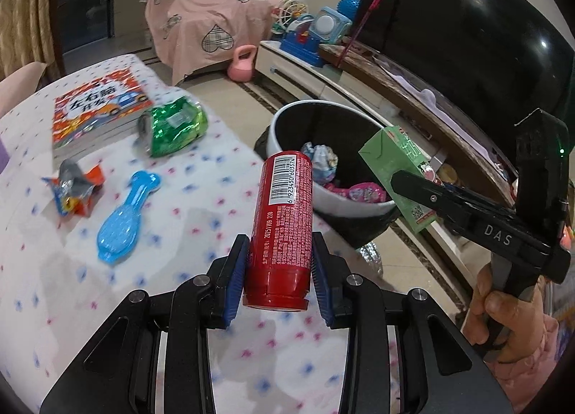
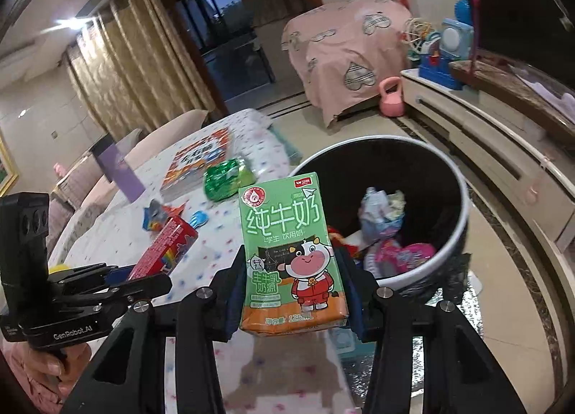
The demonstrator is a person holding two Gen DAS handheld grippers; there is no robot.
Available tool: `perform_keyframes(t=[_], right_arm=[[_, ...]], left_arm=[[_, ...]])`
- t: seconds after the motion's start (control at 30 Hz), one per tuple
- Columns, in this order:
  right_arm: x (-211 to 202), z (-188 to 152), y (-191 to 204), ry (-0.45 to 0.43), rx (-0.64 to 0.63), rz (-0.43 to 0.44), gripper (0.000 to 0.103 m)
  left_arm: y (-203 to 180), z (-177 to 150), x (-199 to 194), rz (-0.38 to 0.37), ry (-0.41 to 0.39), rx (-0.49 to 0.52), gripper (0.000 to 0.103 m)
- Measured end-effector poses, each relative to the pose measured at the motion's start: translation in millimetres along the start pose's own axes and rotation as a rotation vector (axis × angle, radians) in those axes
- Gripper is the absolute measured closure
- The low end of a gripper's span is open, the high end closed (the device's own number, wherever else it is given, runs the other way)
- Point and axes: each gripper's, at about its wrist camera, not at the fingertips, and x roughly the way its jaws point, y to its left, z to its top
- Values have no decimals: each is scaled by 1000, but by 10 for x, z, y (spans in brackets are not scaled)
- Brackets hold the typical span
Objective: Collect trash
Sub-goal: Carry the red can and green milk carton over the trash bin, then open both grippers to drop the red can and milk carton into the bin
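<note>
My left gripper (image 1: 280, 256) is shut on a red can (image 1: 284, 213), its blue pads pressing both sides, over the spotted tablecloth (image 1: 143, 288). My right gripper (image 2: 291, 292) is shut on a green milk carton (image 2: 287, 252), held upright near the rim of the white trash bin (image 2: 463, 195). The bin (image 1: 284, 119) holds several crumpled wrappers. In the left wrist view the carton (image 1: 391, 166) hangs beside the bin in the right gripper (image 1: 409, 191). On the table lie a green wrapper (image 1: 172, 126) and an orange and silver wrapper (image 1: 75, 187).
A blue brush (image 1: 125, 216) and a colourful book (image 1: 97, 105) also lie on the table. A television (image 1: 467, 26) stands on a low cabinet (image 1: 323, 73) right of the bin. A pink kettlebell (image 1: 244, 64) sits on the floor before cloth-covered furniture (image 1: 212, 8).
</note>
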Motion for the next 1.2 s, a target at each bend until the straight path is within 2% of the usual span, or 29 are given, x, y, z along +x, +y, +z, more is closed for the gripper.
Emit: perform_keyframes(t=[0.6, 0.87, 1.2], right_arm=[[80, 274, -530, -2, 50, -63, 56], [186, 404, -625, 25, 35, -80, 56], [393, 491, -713, 79, 15, -111, 56]], left_arm=[[-357, 464, 446, 7, 38, 83, 70], [-505, 620, 664, 15, 59, 118, 70], [-509, 696, 841, 26, 87, 120, 70]])
